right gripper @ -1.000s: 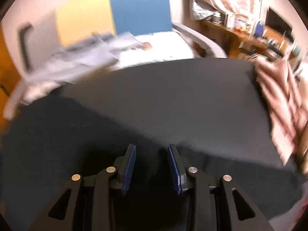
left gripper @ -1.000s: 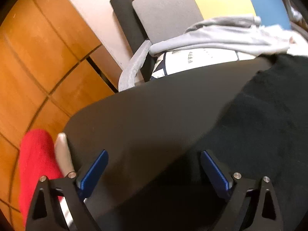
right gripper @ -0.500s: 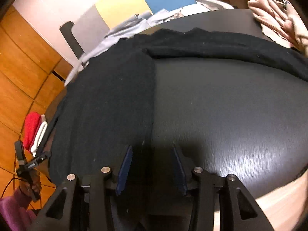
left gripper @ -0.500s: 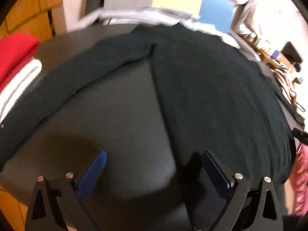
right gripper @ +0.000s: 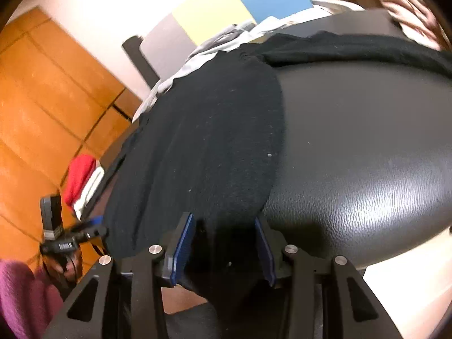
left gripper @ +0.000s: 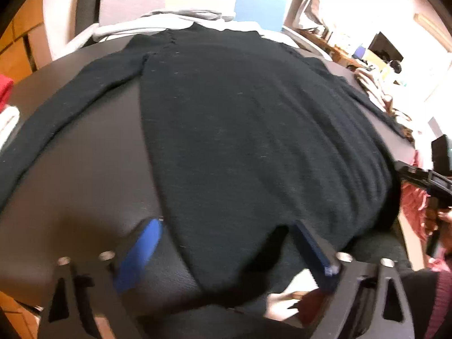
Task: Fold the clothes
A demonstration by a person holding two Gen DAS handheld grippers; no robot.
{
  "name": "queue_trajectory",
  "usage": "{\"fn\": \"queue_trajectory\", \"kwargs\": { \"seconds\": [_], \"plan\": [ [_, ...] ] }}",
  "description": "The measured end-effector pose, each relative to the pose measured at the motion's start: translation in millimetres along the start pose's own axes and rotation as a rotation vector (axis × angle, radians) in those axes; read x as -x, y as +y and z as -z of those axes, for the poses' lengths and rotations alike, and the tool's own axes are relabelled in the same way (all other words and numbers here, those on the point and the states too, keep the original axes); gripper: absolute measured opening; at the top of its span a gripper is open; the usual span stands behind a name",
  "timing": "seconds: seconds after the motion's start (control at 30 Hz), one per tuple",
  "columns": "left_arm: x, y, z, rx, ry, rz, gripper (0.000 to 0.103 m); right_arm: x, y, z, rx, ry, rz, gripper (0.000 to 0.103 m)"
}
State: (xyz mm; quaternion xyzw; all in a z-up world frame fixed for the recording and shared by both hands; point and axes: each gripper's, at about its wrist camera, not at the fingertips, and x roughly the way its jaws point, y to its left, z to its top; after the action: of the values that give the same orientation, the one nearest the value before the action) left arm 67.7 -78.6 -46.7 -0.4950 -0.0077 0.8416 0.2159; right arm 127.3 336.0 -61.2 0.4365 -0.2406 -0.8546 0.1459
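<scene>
We find no legible text, brand, number or sign in either view. In the right wrist view, the left gripper carries a small white label with dark print on its body, but the print is too blurred and too small for us to read.

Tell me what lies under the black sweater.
The black sweater lies spread on a dark leather-like tabletop, bare on both sides of the body. Its hem hangs over the near edge. Whatever is directly beneath the body is covered.
</scene>
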Motion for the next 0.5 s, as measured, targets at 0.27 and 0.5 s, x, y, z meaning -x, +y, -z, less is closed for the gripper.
{"fn": "queue_trajectory", "kwargs": {
  "seconds": [0.27,0.5],
  "plan": [
    [2.5,-2.5,1.8,-0.039,0.023,-0.017,0.021,-7.4,-2.5,-13.5,-0.009,0.059,0.067,0.008],
    [8.6,12.2,-1.6,-0.093,0.089,0.018,0.01,27.3,-16.8,-39.8,-0.041,0.036,0.166,0.007]
  ]
}}
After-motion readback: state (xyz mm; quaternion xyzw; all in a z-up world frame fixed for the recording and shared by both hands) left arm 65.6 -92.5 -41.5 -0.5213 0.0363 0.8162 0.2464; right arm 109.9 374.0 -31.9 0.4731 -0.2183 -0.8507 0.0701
